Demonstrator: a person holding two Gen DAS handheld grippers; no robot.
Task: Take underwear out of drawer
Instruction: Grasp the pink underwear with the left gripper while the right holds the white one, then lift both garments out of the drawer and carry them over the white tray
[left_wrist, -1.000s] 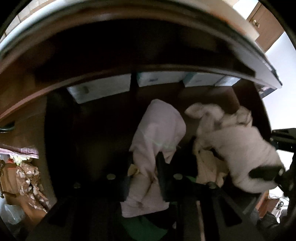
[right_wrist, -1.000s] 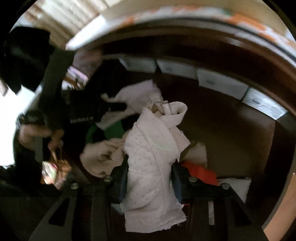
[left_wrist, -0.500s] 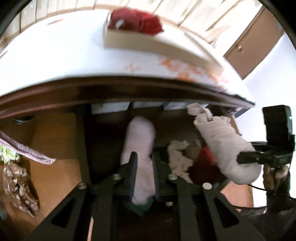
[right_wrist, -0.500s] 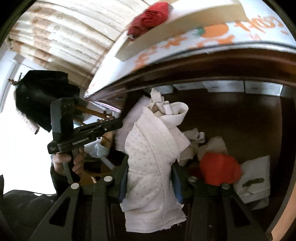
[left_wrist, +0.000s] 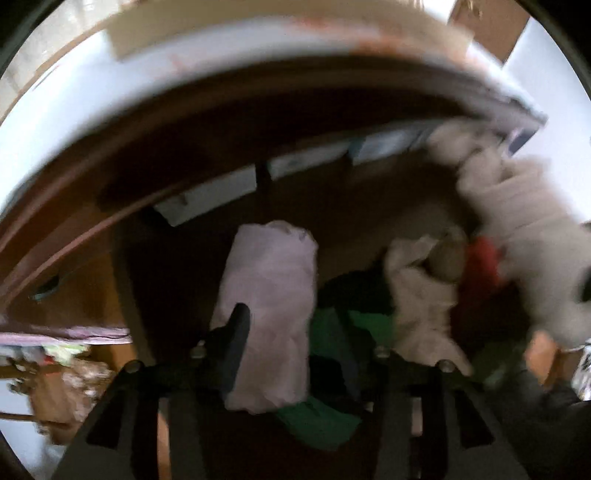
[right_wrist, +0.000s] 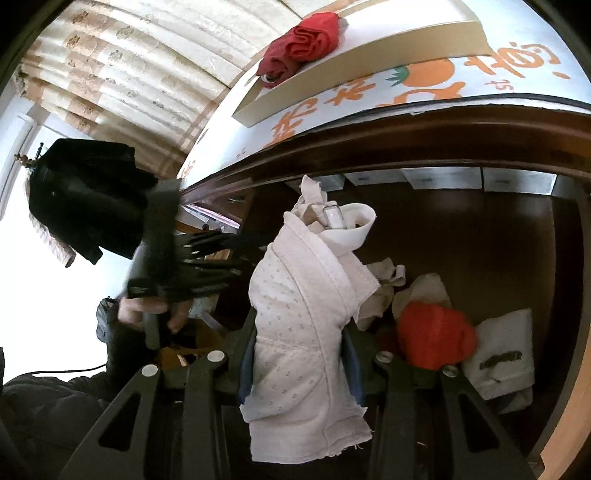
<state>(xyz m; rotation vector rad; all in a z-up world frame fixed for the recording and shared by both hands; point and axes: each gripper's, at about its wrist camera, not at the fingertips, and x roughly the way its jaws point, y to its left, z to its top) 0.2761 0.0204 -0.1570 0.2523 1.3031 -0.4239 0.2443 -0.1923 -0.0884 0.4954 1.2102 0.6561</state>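
The white dotted cotton undergarment is clamped mid-body in the right tool, its folded waistband end standing up over the open dark wooden drawer and its hem hanging below the pads. It looks light, limp and slightly grippy, so a pinch through a thick fold should hold; a single layer would likely slip. In the left view, a pale pink folded cloth garment sits between the jaws of the left tool, which have just been opening; the pads look clear of it, though blur makes that uncertain. It too looks soft and floppy. More white, red and green clothes are heaped in the drawer beside it. The brown edge of the tabletop overhangs the drawer's rear, so lifting towards the open front seems safest. The drawer's back half is bare and roomy.
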